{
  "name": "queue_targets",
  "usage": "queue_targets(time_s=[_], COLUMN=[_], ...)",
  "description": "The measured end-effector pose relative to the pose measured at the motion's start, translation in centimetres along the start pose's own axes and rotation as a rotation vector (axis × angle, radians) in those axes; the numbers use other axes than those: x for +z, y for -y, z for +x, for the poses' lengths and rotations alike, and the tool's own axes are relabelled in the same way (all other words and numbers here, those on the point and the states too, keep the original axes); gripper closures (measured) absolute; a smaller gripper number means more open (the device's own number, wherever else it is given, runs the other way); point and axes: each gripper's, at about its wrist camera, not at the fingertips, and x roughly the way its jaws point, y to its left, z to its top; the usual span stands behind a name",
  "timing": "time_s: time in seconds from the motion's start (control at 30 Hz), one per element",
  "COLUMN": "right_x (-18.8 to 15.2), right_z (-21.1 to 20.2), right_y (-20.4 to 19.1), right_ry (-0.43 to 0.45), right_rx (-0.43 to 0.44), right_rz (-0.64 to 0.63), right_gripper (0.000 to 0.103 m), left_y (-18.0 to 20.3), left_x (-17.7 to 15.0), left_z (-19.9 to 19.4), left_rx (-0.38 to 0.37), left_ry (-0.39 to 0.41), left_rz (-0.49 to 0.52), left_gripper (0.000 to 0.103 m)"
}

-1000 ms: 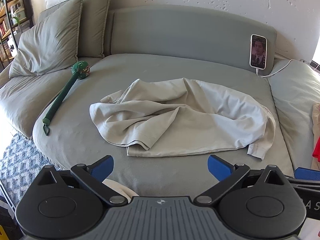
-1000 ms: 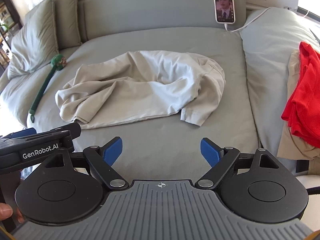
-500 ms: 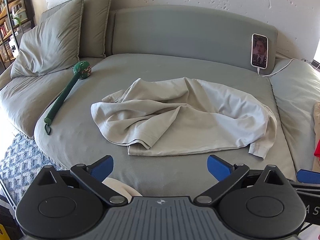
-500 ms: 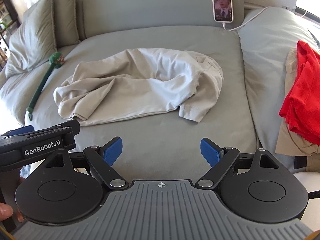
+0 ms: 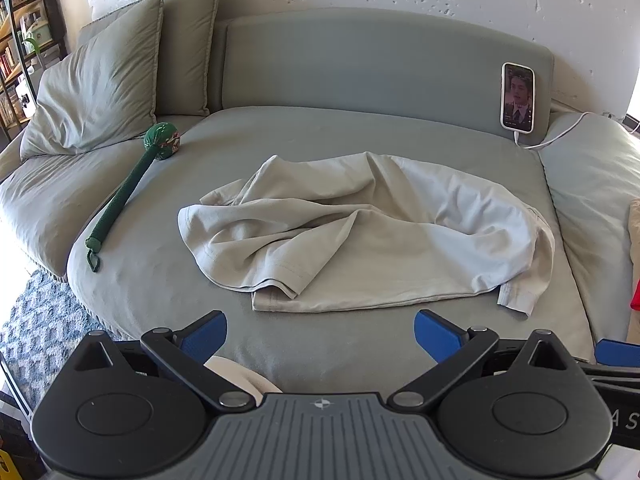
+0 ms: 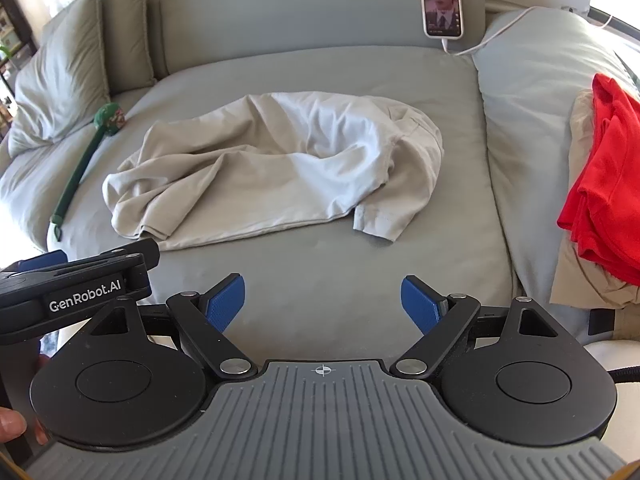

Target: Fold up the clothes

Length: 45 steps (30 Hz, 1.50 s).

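A crumpled beige T-shirt (image 5: 360, 232) (image 6: 280, 168) lies in a heap on the middle of the grey-green sofa bed (image 5: 168, 280) (image 6: 320, 272). One sleeve (image 6: 380, 220) sticks out at its near right. My left gripper (image 5: 320, 330) hovers open over the bed's near edge, short of the shirt, nothing between its blue pads. My right gripper (image 6: 323, 300) is open too, just as far back, and holds nothing. The left gripper's body shows at the left of the right wrist view.
A green long-handled soft toy (image 5: 132, 184) lies on the bed's left side. Pillows (image 5: 100, 92) lean at the back left. A phone (image 5: 518, 98) on a charging cable stands against the backrest. Red clothes (image 6: 604, 184) over beige ones lie on the right cushion. A patterned rug (image 5: 36, 320) covers the floor.
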Motion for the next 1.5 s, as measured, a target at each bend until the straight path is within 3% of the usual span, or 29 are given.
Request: queue_targets(time_s=[1.17,1.5], right_x=[0.1,0.3], right_z=[-0.2,0.2], right_y=[-0.1,1.3], right_ry=[-0.003,-0.004], right_rx=[-0.001,-0.022], right_rz=[0.008,0.031], right_gripper=[0.017,0.016], left_y=[0.0,-1.7], left_x=[0.2,0.7], left_z=[-0.1,0.5], left_rx=[-0.001,-0.027], left_ry=[0.005,0.033], left_rz=[0.002,0.005], left_gripper=[0.002,0.001])
